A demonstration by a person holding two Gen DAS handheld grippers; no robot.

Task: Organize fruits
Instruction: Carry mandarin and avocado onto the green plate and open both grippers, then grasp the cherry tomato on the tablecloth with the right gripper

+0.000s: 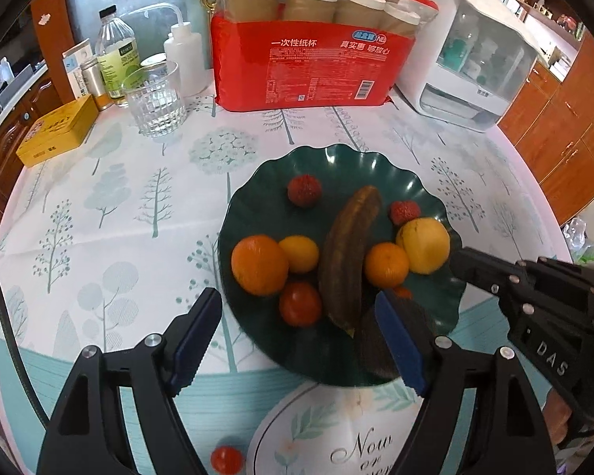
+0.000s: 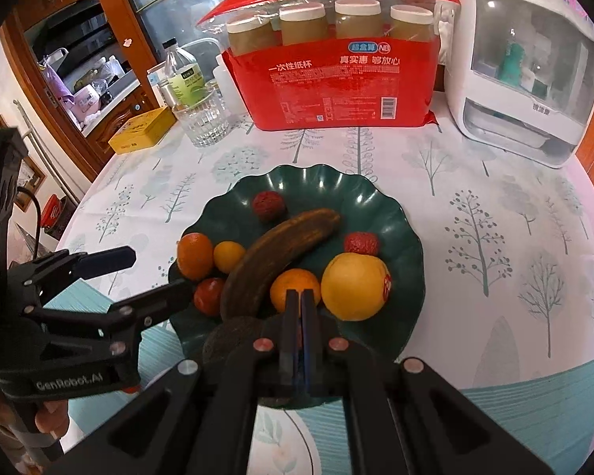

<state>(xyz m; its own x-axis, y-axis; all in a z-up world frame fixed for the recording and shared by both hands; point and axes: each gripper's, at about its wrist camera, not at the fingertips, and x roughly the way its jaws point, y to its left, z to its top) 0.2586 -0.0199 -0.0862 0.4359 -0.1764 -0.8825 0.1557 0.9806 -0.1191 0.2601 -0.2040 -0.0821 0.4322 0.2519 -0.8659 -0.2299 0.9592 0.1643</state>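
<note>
Wooden cabinets ring a round surface (image 1: 118,217) covered in a smooth, tree-printed cloth, with a red pack of paper cups (image 1: 313,67), a ribbed glass tumbler (image 1: 156,101) and a white appliance (image 1: 475,59) standing at the back. Nearly all the fruit already lies on a dark green plate (image 1: 336,162) with a glossy, scalloped rim: a browned banana (image 1: 348,261) across the middle, a large orange (image 1: 259,265), a small yellow citrus (image 1: 299,254), a smaller orange (image 1: 386,264), a yellow apple-like fruit (image 1: 423,244) with a sticker, two bumpy red lychees (image 1: 304,190) and a red tomato-like fruit (image 1: 300,304). One small red fruit (image 1: 226,459) sits alone on the cloth near the front edge, well apart from the plate, and looks like the piece left to gather. I judge it light, round and smooth-skinned, so it may roll or squirt out of a pinch; take it across its widest part with gentle pressure, since the skin would bruise or split. The banana looks overripe and soft and is best held mid-length. A dark, rough-skinned fruit (image 2: 233,336) at the plate's near rim seems firmer. The left tool (image 1: 297,340) hangs with its blue ribbed pads wide apart over that near rim, gripping nothing; the right tool (image 2: 298,297) has its fingers pressed together, empty, pointing at the smaller orange
</note>
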